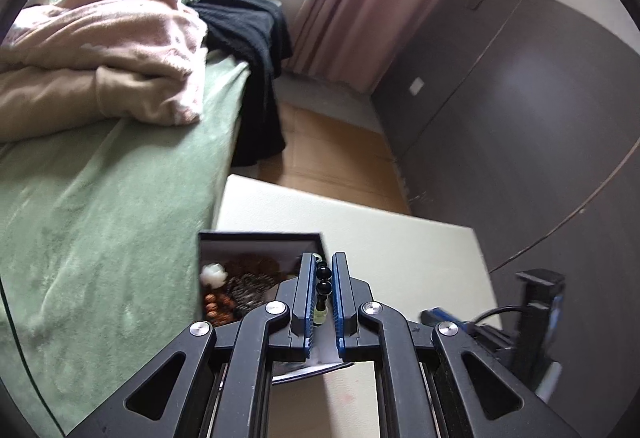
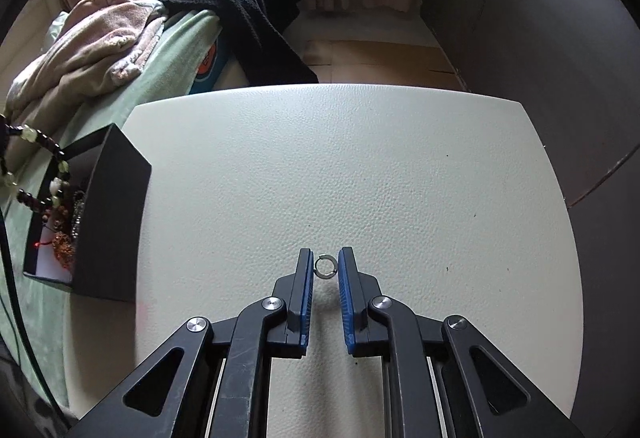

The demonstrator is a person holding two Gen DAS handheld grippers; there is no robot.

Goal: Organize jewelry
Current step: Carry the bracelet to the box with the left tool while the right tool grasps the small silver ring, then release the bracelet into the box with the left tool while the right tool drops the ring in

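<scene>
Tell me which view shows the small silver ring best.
The right wrist view: the small silver ring lies on the white table between the open right tool. The left wrist view does not show it.

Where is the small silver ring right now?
In the right wrist view, the small silver ring sits between the tips of the right gripper, over the white table, well right of the black jewelry box.
</scene>
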